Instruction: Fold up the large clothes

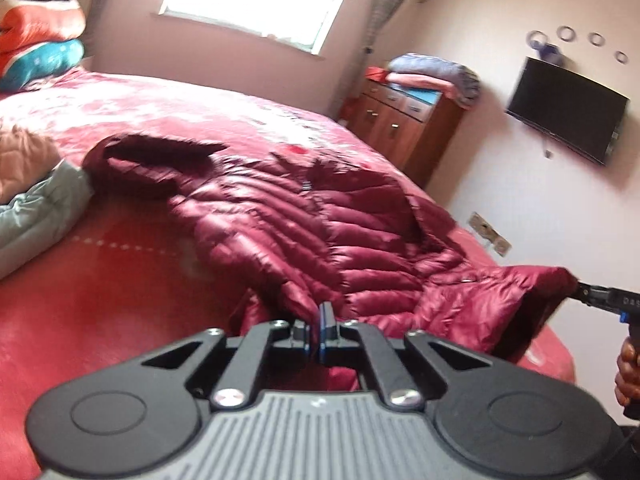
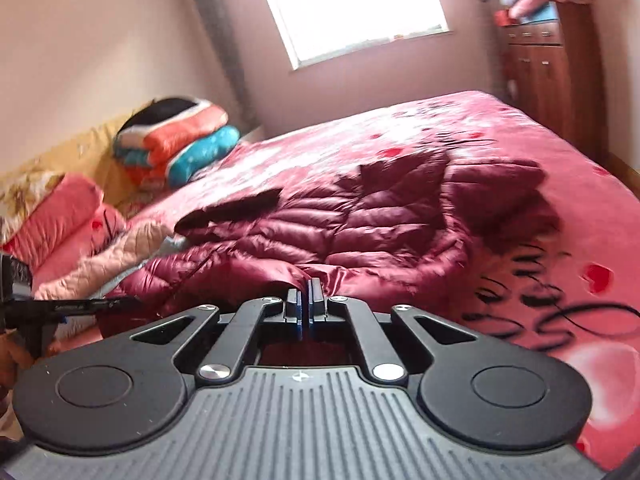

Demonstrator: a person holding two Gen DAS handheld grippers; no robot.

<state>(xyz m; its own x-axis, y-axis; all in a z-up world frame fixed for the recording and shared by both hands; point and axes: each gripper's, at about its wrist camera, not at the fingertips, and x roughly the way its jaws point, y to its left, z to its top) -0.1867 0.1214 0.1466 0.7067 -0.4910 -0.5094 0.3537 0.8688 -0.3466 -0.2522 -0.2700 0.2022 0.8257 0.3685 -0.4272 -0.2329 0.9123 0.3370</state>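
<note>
A dark red quilted down jacket [image 1: 320, 224] lies spread on the red bedspread [image 1: 100, 292], also shown in the right wrist view [image 2: 360, 224]. My left gripper [image 1: 320, 316] is shut on the jacket's near hem. My right gripper [image 2: 309, 292] is shut on another part of the near hem. The right gripper also shows at the right edge of the left wrist view [image 1: 580, 286], pinching a raised corner of the jacket. The left gripper shows at the left edge of the right wrist view [image 2: 132, 301], at the jacket's edge.
A pink quilted garment [image 2: 116, 256] and a pale green one [image 1: 44, 216] lie left of the jacket. Folded quilts [image 2: 180, 144] and pillows [image 2: 52, 216] sit at the bed head. A wooden cabinet [image 1: 404, 128] with stacked blankets stands by the window; a TV [image 1: 568, 110] hangs on the wall.
</note>
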